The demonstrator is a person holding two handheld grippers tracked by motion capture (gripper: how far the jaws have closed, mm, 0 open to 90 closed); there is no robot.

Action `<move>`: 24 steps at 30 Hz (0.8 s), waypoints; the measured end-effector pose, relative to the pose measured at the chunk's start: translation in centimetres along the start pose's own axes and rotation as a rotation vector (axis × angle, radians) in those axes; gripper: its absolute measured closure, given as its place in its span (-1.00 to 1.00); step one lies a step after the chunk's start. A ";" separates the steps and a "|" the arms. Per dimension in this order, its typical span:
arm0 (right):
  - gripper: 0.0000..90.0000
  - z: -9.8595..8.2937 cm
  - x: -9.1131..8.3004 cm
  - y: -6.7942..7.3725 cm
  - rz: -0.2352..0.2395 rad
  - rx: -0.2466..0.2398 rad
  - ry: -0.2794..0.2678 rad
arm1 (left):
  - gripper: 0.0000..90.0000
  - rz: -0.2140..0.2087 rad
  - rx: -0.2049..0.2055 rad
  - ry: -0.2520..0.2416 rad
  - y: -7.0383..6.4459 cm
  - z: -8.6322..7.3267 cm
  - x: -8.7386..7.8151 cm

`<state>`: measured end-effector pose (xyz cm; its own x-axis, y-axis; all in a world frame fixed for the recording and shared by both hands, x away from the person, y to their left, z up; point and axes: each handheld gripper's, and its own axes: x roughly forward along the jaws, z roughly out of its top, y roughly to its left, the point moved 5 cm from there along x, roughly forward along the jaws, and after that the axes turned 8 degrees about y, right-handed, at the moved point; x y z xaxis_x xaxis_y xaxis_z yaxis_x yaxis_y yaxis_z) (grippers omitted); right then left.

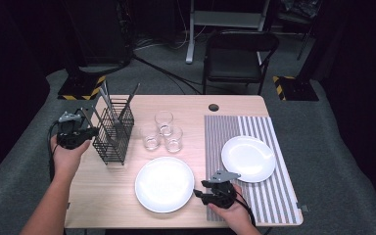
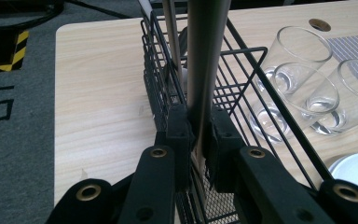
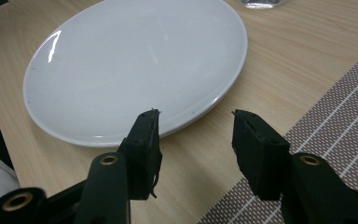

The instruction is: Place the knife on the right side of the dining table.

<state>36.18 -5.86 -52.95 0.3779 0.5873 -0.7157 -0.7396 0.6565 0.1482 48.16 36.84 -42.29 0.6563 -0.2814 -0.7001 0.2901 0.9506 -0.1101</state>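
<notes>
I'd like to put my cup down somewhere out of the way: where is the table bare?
Bare wood lies left of the wire rack, and along the far edge behind the glasses. The striped mat is free beyond the small plate. It is crowded among rack, glasses and large plate.

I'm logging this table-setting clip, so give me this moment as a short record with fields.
left gripper: shut on a metal utensil handle standing in the black wire caddy
right gripper: open, jaws beside the rim of the large white plate, holding nothing
small white plate: on the striped placemat
glasses: three, grouped between caddy and placemat
</notes>
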 end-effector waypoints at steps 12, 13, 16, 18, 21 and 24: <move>0.13 0.0 0.0 -0.1 -0.001 0.001 0.003 | 0.80 -0.004 0.004 -0.014 -0.1 -0.4 -0.3; 0.13 0.0 0.0 -0.1 -0.002 0.000 0.004 | 0.80 -0.003 0.005 -0.014 -0.1 -0.4 -0.4; 0.13 -0.1 0.1 -0.1 -0.005 0.003 0.007 | 0.81 -0.003 0.008 -0.023 -0.2 -0.5 -0.5; 0.13 -0.1 0.1 -0.1 -0.004 0.003 0.008 | 0.81 -0.003 0.015 -0.015 -0.3 -0.6 -0.7; 0.13 -0.1 0.1 -0.1 -0.005 0.005 0.007 | 0.81 -0.002 0.030 -0.018 -0.6 -0.7 -0.7; 0.13 -0.1 0.1 -0.1 -0.005 0.010 0.008 | 0.81 0.000 0.045 -0.018 -0.9 -0.8 -0.8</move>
<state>36.23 -5.91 -53.10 0.3768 0.5801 -0.7222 -0.7323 0.6639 0.1512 46.84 36.32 -42.18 0.6690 -0.2837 -0.6870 0.3207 0.9440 -0.0776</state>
